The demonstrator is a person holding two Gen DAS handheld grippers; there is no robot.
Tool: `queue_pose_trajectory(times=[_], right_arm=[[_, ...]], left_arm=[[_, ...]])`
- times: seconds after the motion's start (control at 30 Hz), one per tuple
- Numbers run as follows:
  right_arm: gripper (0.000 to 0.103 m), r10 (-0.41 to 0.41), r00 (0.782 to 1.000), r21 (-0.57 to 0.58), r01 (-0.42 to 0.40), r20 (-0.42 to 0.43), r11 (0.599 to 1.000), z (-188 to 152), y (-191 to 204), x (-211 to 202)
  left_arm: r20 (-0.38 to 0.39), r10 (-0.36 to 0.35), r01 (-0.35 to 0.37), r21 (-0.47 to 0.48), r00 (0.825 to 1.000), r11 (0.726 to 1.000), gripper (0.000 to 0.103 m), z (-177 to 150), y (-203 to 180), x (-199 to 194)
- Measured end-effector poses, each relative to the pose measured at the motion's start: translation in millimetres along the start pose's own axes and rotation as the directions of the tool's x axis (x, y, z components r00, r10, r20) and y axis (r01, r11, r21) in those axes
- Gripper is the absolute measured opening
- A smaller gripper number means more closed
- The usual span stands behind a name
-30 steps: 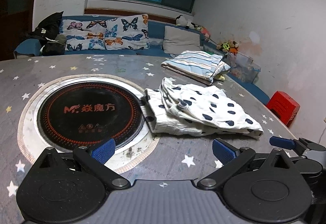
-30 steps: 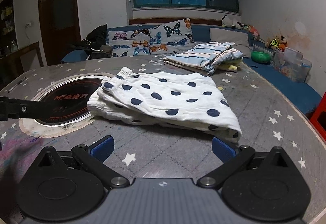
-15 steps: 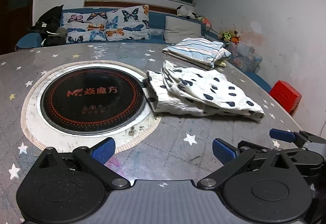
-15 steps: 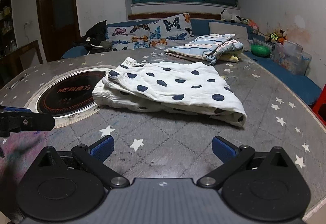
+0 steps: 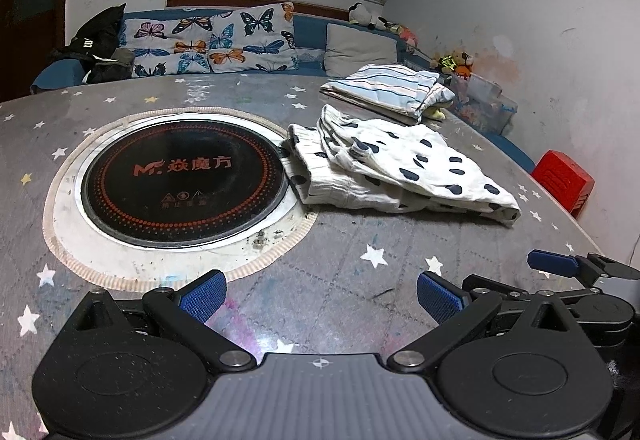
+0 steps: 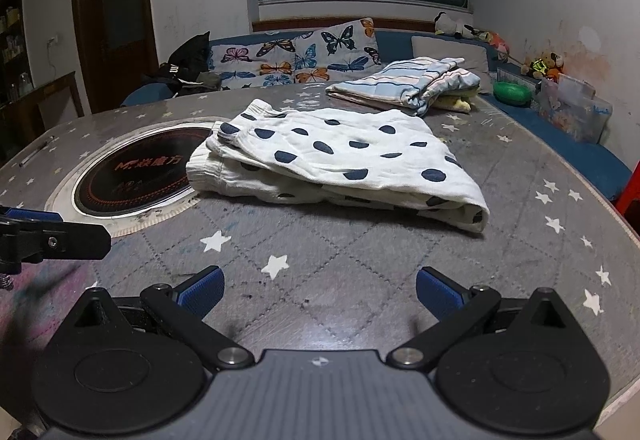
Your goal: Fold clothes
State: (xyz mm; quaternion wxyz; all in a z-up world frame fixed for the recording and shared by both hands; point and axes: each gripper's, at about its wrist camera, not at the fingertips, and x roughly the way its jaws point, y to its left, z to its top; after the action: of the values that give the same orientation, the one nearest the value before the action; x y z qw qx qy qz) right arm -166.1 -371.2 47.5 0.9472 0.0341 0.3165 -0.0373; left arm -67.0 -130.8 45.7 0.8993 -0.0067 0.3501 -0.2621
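Both claws spread, empty; polka-dot garment folded beside cooktop, striped stack behind.

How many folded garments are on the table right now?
2. The polka-dot garment lies mid-table, its left edge at the rim of the round cooktop. The striped garment sits behind it at the far edge; something yellow peeks from beneath it, possibly another piece.

Both grippers have pulled back toward the near edge of the table. The spotty folded cloth now lies farther from them, nothing held.
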Motion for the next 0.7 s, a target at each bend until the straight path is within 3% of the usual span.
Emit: queue_pose_trajectory(times=[0.7], right_arm=[[0.103,-0.009,0.999,0.035,0.011,-0.047,0.999,-1,-12,18]], left_arm=[[-0.047,0.000,0.001,0.015,0.999,1.000,0.103,7,-6,19]])
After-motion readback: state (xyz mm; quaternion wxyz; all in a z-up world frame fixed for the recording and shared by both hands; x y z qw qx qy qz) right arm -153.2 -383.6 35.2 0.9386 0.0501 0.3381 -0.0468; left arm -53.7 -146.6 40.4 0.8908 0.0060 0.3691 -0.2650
